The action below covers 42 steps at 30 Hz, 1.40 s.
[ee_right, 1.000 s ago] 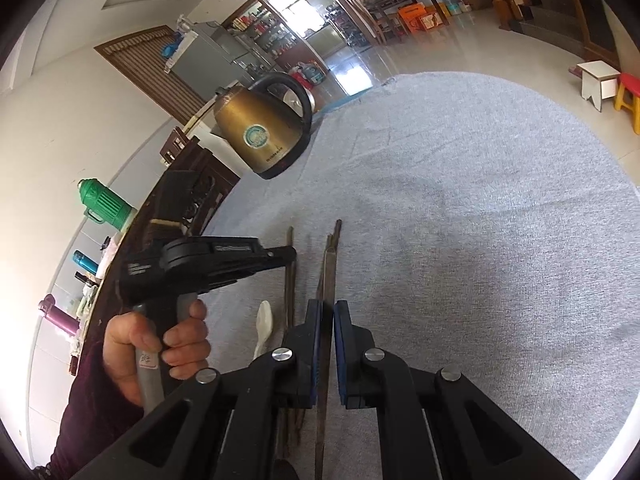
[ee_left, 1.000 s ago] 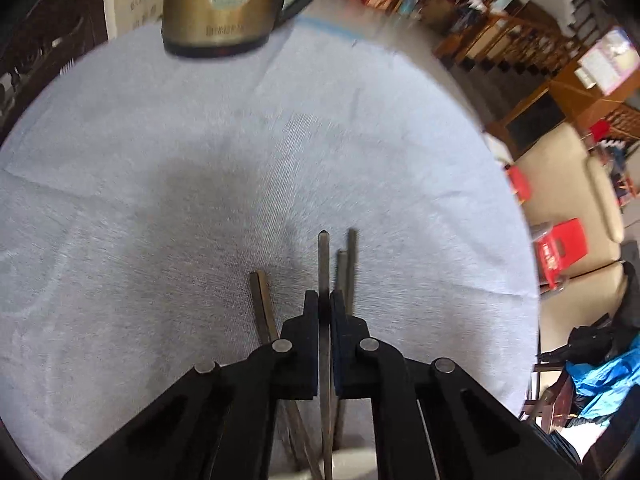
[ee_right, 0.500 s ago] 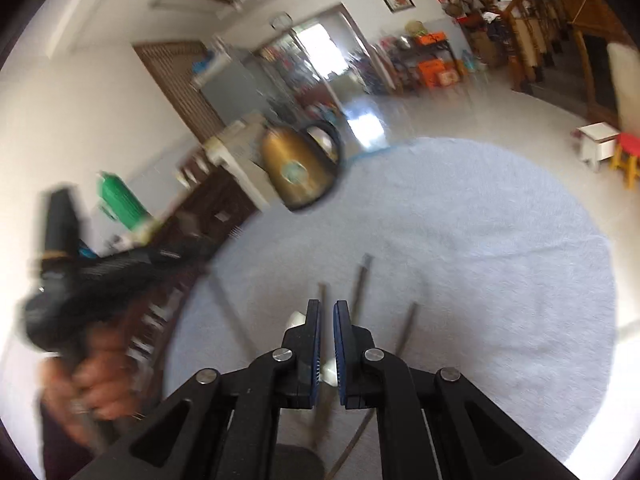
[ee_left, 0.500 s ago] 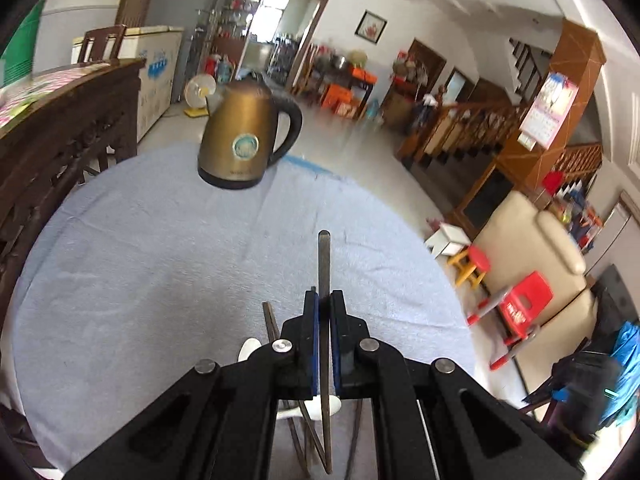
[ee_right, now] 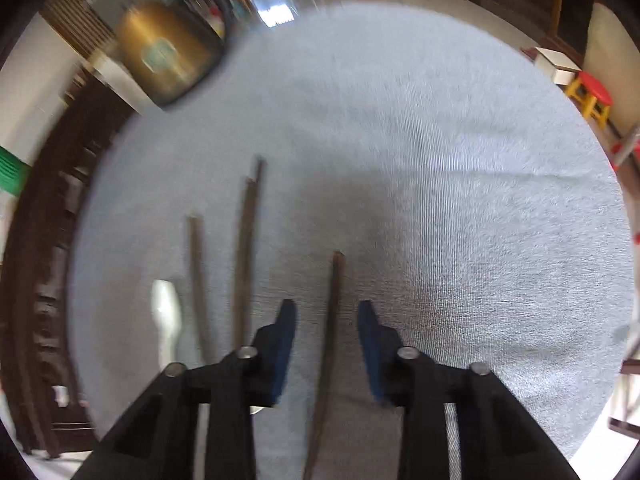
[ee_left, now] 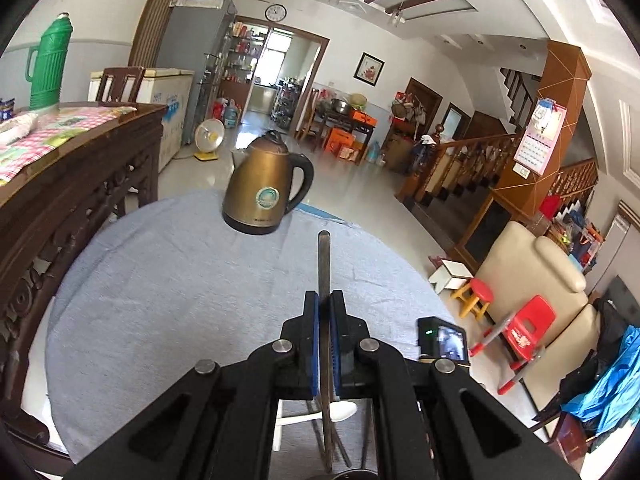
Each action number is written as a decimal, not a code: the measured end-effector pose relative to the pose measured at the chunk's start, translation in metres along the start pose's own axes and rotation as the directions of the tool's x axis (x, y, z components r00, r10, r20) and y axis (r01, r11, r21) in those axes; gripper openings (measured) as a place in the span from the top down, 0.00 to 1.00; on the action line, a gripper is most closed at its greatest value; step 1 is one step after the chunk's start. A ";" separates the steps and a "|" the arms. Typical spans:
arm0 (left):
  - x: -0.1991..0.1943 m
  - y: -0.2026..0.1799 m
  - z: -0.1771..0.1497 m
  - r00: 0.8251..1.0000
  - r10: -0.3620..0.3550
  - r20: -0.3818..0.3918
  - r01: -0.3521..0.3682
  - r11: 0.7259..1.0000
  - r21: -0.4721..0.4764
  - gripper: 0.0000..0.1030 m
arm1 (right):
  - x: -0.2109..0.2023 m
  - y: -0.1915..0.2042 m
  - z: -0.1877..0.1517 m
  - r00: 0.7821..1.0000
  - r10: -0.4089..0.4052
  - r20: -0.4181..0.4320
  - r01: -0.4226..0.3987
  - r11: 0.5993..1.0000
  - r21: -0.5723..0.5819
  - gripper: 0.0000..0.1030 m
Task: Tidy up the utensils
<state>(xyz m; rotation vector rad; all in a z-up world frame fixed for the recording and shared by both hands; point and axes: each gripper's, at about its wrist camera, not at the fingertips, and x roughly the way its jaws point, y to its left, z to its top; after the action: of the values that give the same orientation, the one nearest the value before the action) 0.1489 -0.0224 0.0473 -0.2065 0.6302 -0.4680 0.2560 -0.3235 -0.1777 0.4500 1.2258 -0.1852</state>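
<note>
My left gripper (ee_left: 324,300) is shut on a dark chopstick (ee_left: 324,264), held well above the round table with the stick pointing forward. Under it a white spoon (ee_left: 342,412) lies on the cloth. In the blurred right wrist view, my right gripper (ee_right: 326,312) points steeply down at the cloth and its jaws are opening. Another dark chopstick (ee_right: 334,300) lies on the cloth between the blue pads (ee_right: 286,332) without touching them. Left of it lie two more chopsticks (ee_right: 246,248) and the white spoon (ee_right: 164,316).
A brass-coloured kettle (ee_left: 266,190) stands at the far side of the blue-grey tablecloth (ee_left: 160,280). A carved dark wooden sideboard (ee_left: 60,184) runs along the left. Beyond the table's right edge are a red stool (ee_left: 478,296), a red chair and a cream sofa.
My left gripper rose and tipped upward with its chopstick, bringing the room into view. My right gripper dipped toward the cloth and its jaws went from shut to parted around a lying chopstick.
</note>
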 end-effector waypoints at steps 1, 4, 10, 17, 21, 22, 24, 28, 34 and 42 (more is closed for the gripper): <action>-0.002 0.001 -0.002 1.000 0.005 0.008 -0.005 1.000 0.005 0.95 | 0.009 0.002 -0.001 0.999 -0.030 -0.025 0.030 1.000 0.000 0.78; -0.014 0.002 -0.007 1.000 0.004 0.030 -0.004 1.000 0.007 0.95 | 0.007 0.009 -0.005 0.997 -0.068 0.031 0.069 0.997 -0.041 0.94; -0.040 -0.002 -0.014 0.995 0.004 0.100 -0.007 1.000 0.028 0.95 | -0.046 -0.001 -0.028 0.979 0.029 0.201 -0.016 0.998 -0.064 0.94; -0.085 -0.012 -0.012 0.974 -0.010 0.228 0.002 0.999 0.032 0.95 | -0.181 0.002 -0.089 0.792 0.184 0.583 -0.103 0.980 -0.169 0.94; -0.105 -0.017 -0.011 0.961 -0.028 0.276 0.022 0.999 0.027 0.95 | -0.237 0.006 -0.119 0.656 0.256 0.710 -0.161 0.966 -0.200 0.94; -0.108 -0.018 -0.013 0.958 -0.032 0.284 0.026 0.999 0.025 0.95 | -0.252 0.006 -0.128 0.615 0.285 0.735 -0.189 0.959 -0.213 0.94; -0.112 -0.019 -0.016 0.954 -0.035 0.297 0.030 0.999 0.023 0.95 | -0.274 0.012 -0.139 0.555 0.320 0.768 -0.223 0.947 -0.233 0.94; -0.107 -0.024 -0.029 0.955 -0.043 0.293 0.037 0.999 0.025 0.95 | -0.303 0.025 -0.164 0.415 0.374 0.829 -0.276 0.920 -0.277 0.94; -0.088 -0.028 -0.053 0.973 -0.030 0.228 0.023 0.999 0.031 0.95 | -0.282 0.072 -0.178 0.359 0.349 0.865 -0.225 0.932 -0.283 0.93; -0.073 -0.020 -0.073 0.980 0.017 0.197 -0.023 0.999 0.029 0.95 | -0.231 0.094 -0.177 0.432 0.309 0.847 -0.114 0.951 -0.288 0.93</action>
<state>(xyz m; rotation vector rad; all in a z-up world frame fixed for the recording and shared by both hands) 0.0455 -0.0082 0.0343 -0.2140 0.4308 -0.4315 0.0608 -0.1874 0.0135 0.2577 0.1031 -0.0558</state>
